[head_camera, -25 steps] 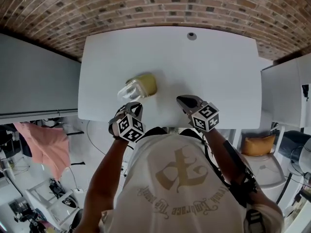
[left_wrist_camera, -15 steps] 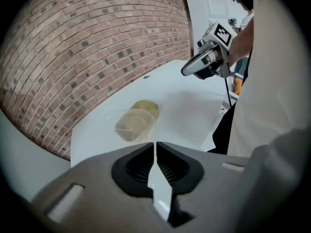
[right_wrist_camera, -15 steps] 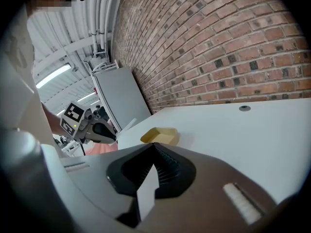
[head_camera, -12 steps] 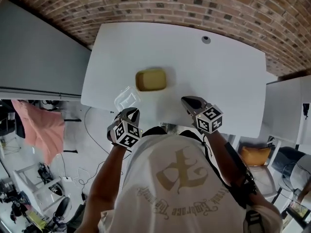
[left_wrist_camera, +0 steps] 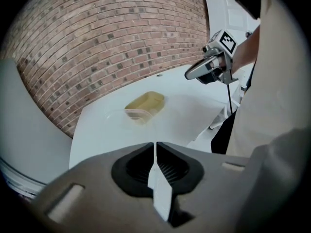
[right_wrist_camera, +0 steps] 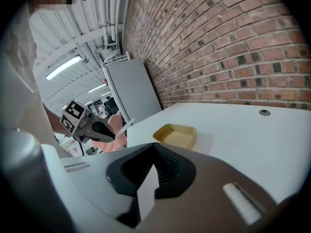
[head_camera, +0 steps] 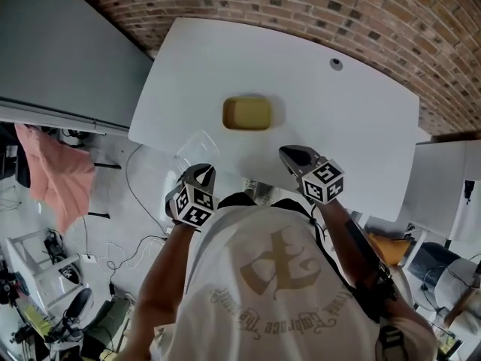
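Note:
A shallow yellow tray (head_camera: 246, 113) lies on the white table (head_camera: 353, 134); it also shows as the yellow tray (left_wrist_camera: 146, 102) and the yellow tray (right_wrist_camera: 177, 135). A clear plastic lid (head_camera: 197, 147) rests near the table's front left edge, just ahead of my left gripper (head_camera: 201, 173). My right gripper (head_camera: 289, 155) hovers over the front edge, right of the tray. Both hold nothing. In the left gripper view the left gripper (left_wrist_camera: 155, 144) is shut, with the clear lid (left_wrist_camera: 127, 114) and the right gripper (left_wrist_camera: 206, 69) ahead. In the right gripper view the right gripper (right_wrist_camera: 154, 147) is shut.
A round cable grommet (head_camera: 336, 64) sits in the table's far right part. A grey cabinet (head_camera: 68, 51) stands to the left, a white unit (head_camera: 451, 186) to the right, a brick wall behind. A pink cloth (head_camera: 49, 171) hangs at the left.
The head view has swung, so the table now slants. Tray and lid, overlapping a second ago, now appear apart. Both grippers stay shut at the table's front edge.

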`<state>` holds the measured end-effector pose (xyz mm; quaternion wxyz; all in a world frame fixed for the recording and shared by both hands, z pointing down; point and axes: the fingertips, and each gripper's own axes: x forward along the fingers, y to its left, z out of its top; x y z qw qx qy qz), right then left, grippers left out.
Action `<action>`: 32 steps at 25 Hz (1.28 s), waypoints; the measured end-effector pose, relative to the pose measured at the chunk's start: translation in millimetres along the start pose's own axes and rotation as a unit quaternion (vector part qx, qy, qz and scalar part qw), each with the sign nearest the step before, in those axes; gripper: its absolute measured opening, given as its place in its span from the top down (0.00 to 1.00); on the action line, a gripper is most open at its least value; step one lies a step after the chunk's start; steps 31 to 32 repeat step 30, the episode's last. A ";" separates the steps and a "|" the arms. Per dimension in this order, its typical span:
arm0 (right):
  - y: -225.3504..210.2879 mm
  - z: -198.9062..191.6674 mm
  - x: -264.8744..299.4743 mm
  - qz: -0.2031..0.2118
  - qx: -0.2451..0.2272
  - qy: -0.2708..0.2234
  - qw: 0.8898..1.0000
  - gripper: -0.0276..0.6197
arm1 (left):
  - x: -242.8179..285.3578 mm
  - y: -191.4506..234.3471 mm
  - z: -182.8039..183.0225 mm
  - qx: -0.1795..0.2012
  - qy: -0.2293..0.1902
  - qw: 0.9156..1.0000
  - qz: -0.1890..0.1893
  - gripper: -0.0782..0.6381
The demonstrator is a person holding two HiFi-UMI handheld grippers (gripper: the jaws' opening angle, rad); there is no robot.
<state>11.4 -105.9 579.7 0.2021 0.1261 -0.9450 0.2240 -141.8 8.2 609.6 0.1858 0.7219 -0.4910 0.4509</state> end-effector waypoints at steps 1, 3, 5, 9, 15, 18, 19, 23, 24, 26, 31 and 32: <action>2.2 0.4 2.9 0.005 -0.008 0.006 1.000 0.95 | -1.6 0.1 -3.3 -0.005 0.000 1.000 0.001 0.86; 5.5 3.0 7.5 0.012 -0.020 0.014 1.000 0.95 | -4.3 0.4 -9.3 -0.013 -0.001 1.000 0.003 0.86; 7.9 7.7 11.6 0.018 -0.030 0.019 0.999 0.95 | -6.0 1.0 -14.4 -0.020 -0.004 1.000 0.003 0.86; 18.0 16.9 30.1 0.035 -0.048 0.027 0.998 0.95 | -11.2 9.1 -25.8 -0.027 -0.008 1.000 0.010 0.86; 29.0 18.3 37.9 0.056 -0.066 0.047 0.995 0.95 | -10.8 4.9 -21.9 -0.040 -0.018 0.999 0.011 0.86; 31.5 18.0 40.4 0.060 -0.069 0.049 0.995 0.95 | -12.5 4.3 -20.7 -0.042 -0.021 0.999 0.011 0.86; 31.6 18.1 40.1 0.059 -0.069 0.050 0.995 0.95 | -12.7 3.8 -20.4 -0.042 -0.021 0.999 0.010 0.86; 32.1 21.1 39.3 0.057 -0.071 0.046 0.995 0.95 | -12.4 1.8 -19.4 -0.040 -0.023 0.999 0.007 0.86; 32.0 21.5 38.3 0.057 -0.072 0.046 0.995 0.95 | -11.9 0.2 -18.9 -0.039 -0.024 0.999 0.006 0.86; 32.7 21.2 36.2 0.055 -0.072 0.045 0.995 0.95 | -11.5 -3.1 -18.6 -0.037 -0.024 0.999 0.003 0.86; 35.6 17.7 31.6 0.052 -0.070 0.045 0.995 0.95 | -12.4 -8.1 -18.0 -0.033 -0.026 0.999 -0.001 0.86; 35.6 17.7 31.6 0.052 -0.070 0.045 0.995 0.95 | -12.4 -8.1 -18.0 -0.033 -0.026 0.999 -0.001 0.86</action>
